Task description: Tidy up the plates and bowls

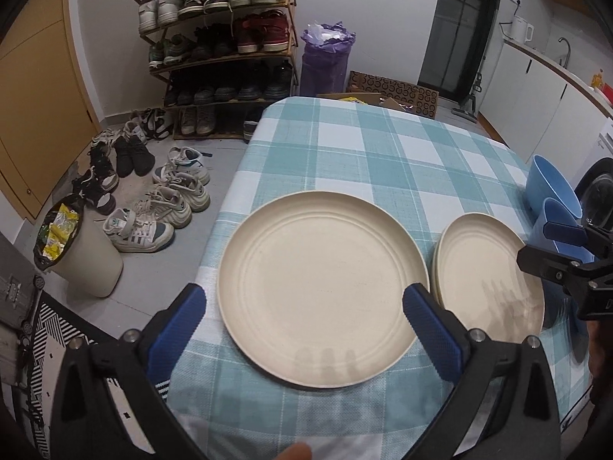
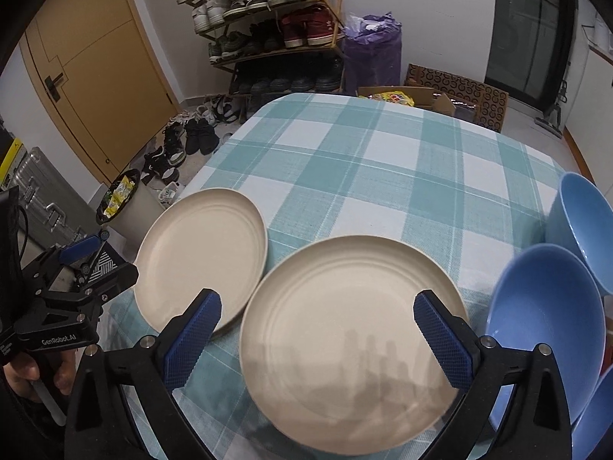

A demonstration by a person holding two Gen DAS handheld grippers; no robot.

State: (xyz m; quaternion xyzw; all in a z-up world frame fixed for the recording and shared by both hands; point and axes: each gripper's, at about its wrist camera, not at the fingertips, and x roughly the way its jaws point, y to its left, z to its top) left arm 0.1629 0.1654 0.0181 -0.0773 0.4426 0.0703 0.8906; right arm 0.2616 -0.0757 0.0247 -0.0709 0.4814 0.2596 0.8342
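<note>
Checked teal tablecloth point(image 1: 383, 153) covers the table. Left wrist view: left gripper point(image 1: 306, 316), jaws released, hovers over a cream plate point(image 1: 322, 287) at frame centre; second plate point(image 1: 490, 268) just right. Right wrist view: right gripper point(image 2: 318, 329), jaws released, over the nearer plate point(image 2: 345, 329); blue bowls point(image 2: 544, 326) at right edge.

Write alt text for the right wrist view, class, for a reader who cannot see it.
The right gripper, jaws open, hovers over a cream plate on a teal checked tablecloth. A second cream plate lies to its left beside the left gripper, with blue bowls to the right. A shoe rack stands behind.
</note>
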